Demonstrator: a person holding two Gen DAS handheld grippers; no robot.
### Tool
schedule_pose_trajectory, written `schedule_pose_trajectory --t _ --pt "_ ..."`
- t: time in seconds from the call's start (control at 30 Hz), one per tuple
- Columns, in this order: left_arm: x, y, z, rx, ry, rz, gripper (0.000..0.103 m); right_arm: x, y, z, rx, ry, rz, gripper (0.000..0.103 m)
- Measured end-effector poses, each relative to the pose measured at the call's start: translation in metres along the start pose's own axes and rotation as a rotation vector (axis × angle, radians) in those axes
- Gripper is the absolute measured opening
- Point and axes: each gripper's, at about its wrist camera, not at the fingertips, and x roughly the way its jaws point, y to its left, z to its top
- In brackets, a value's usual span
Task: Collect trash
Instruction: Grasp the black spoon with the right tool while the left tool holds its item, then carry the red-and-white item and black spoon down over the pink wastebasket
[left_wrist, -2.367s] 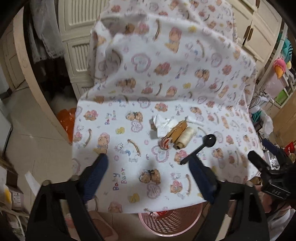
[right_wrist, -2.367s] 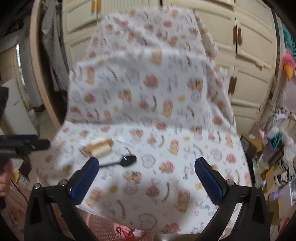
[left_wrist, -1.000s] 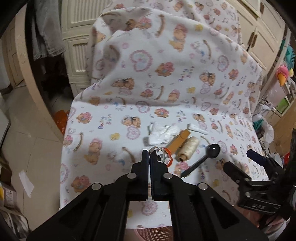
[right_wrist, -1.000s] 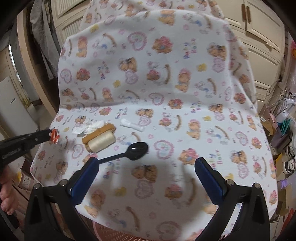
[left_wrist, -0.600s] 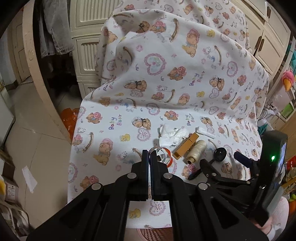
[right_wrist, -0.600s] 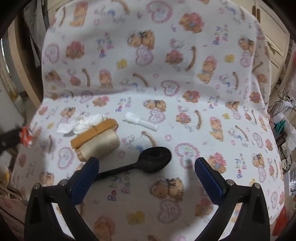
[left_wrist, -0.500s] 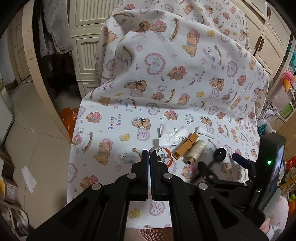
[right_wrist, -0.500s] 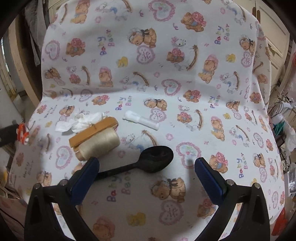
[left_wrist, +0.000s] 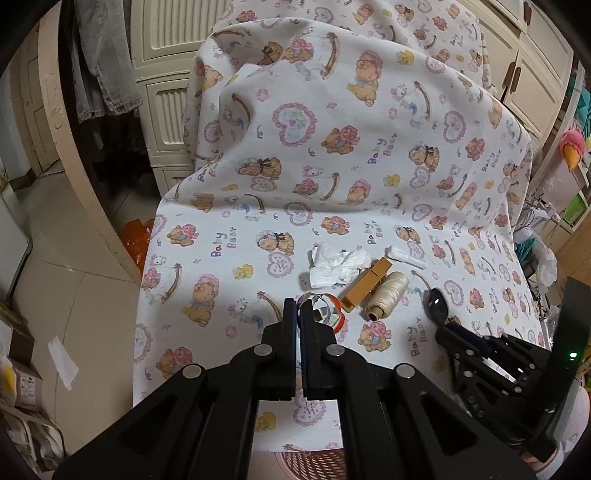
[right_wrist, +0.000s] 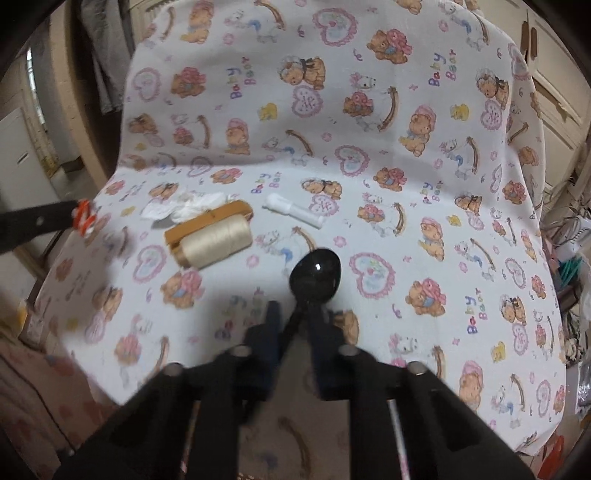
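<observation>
The right gripper (right_wrist: 293, 325) has just been closing and, as far as the blur allows, now clamps the handle of the black spoon (right_wrist: 314, 275) near the front edge of the cloth-covered seat (right_wrist: 406, 206); half a second earlier its jaws stood wide with the spoon lying free between them. This secures one more item for the pink basket (left_wrist: 314, 461) below that edge. The left gripper (left_wrist: 298, 314) is clenched on the red-and-clear wrapper (left_wrist: 327, 312), unchanged, above the front-left part of the seat.

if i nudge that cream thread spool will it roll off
Likely it would roll some: the spool lies on its side, a round cylinder. The wooden clip beside it probably blocks one way. Toward the spoon only soft cloth would slow it. It looks light.
</observation>
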Motion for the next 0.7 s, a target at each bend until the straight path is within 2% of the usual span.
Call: schedule_pose_trajectory --t 0.13,0.43,0.7 --pt "-0.001 -0.004 0.0 0.013 -0.006 0.004 0.001 -0.013 -0.011 -0.008 0.018 -0.026 0.055 0.005" --pt "-0.003 -0.011 -0.001 0.028 -0.007 0.002 0.001 -0.03 -0.019 -0.011 0.026 -0.06 0.061 0.005" --pt "-0.024 -0.019 -0.01 0.025 -0.009 -0.029 0.001 -0.064 -0.015 -0.01 0.039 -0.121 0.07 0.005"
